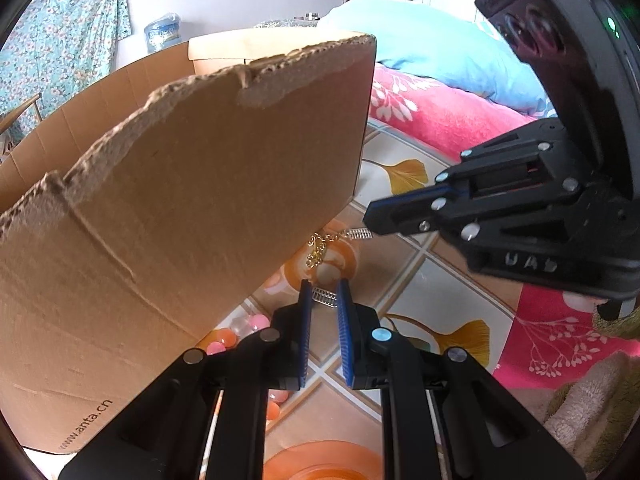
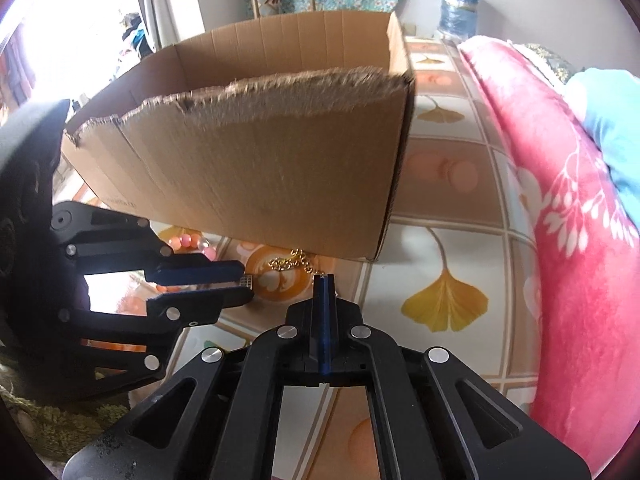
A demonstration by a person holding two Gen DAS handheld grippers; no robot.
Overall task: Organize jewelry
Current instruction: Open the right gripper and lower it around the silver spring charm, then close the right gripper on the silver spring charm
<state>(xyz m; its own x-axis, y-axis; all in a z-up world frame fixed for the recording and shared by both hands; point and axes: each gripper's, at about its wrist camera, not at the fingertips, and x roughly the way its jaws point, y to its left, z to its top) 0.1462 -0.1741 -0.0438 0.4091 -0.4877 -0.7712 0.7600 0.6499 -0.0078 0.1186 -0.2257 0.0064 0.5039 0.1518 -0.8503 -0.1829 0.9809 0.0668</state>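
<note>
we are just starting. our right gripper [image 2: 325,280] has its jaws shut on one end of the gold chain [image 2: 289,263]. our left gripper [image 1: 323,294] pinches the other end, jaws narrow. the chain lies beside the cardboard box [image 2: 256,168], not inside yet.

box [image 2: 260,176]: matt corrugated cardboard, rough torn rim | chain [image 2: 290,262]: shiny gold metal | blanket [image 2: 560,216]: fuzzy pink cloth
</note>
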